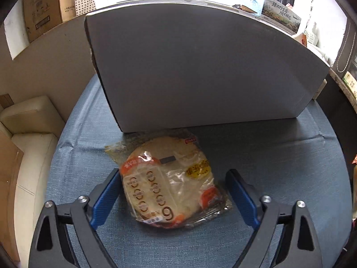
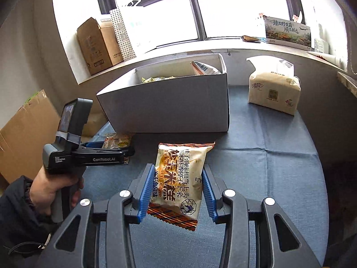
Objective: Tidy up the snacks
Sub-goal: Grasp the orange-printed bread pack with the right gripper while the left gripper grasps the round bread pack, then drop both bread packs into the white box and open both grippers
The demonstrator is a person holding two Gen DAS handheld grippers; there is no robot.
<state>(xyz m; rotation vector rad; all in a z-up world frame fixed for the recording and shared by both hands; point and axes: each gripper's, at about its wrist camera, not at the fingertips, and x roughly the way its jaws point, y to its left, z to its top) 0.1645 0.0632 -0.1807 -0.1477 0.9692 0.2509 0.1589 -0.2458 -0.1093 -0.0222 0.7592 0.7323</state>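
Note:
A round flatbread pack (image 1: 169, 178) in clear and orange wrap lies on the blue tablecloth (image 1: 279, 156) in front of a white box (image 1: 200, 71). My left gripper (image 1: 173, 178) is open with its blue fingers on either side of the pack. In the right wrist view my right gripper (image 2: 177, 184) is shut on a beige and orange rice cake packet (image 2: 178, 178), held above the cloth in front of the white box (image 2: 169, 107). The box holds several snack packs (image 2: 200, 67). The left gripper (image 2: 111, 149) and the flatbread pack (image 2: 117, 140) also show there at the left.
A tissue pack (image 2: 273, 89) stands on the table right of the box. Cardboard boxes (image 2: 98, 44) and a printed carton (image 2: 287, 33) sit on the windowsill behind. A cream sofa (image 1: 29, 134) is left of the table. A cardboard sheet (image 2: 24, 131) leans at the left.

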